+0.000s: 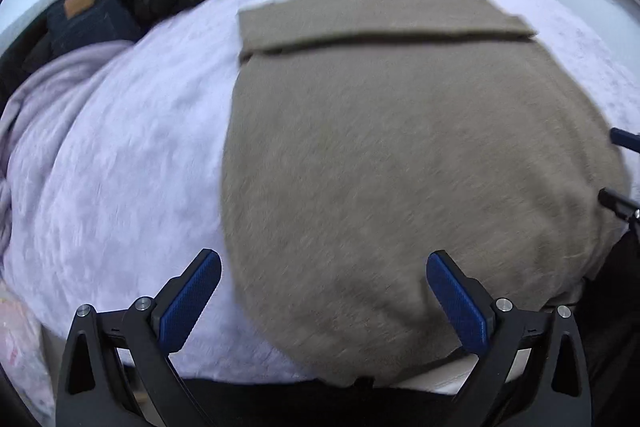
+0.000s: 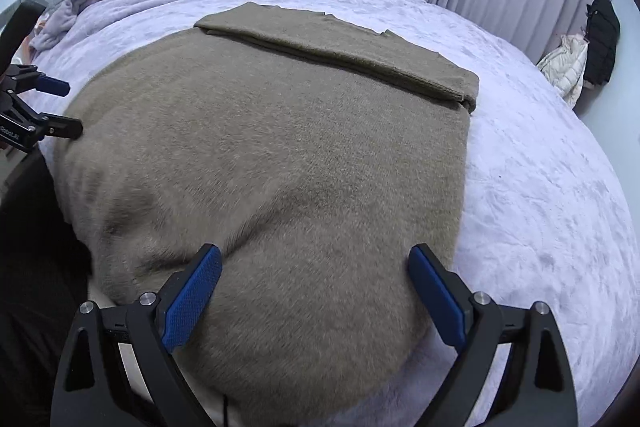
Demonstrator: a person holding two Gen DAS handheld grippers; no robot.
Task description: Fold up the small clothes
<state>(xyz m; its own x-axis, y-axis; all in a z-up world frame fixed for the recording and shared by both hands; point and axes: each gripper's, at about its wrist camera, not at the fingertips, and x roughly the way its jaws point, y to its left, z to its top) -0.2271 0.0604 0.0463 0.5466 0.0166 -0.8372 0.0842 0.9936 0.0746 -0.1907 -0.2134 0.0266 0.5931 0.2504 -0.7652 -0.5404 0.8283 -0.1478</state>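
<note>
The near hem of the taupe knit [image 2: 280, 155] spread on the lilac bedspread [image 2: 540, 187] lies beneath my left gripper [image 1: 324, 293] and right gripper [image 2: 316, 285], both splayed empty, so next I judge each must pinch a near corner.

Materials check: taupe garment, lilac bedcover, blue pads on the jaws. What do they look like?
Taupe fuzzy garment: looks like brushed knit, wool or fleece-like; matte, short nap with visible fibres. Lilac bedcover: probably plush or crushed velvet-type fabric; mottled sheen, soft creases. Blue finger pads: likely rubber or moulded plastic; fine grid texture, set on black frames that look like rigid plastic. Fibre content cannot be confirmed.
</note>
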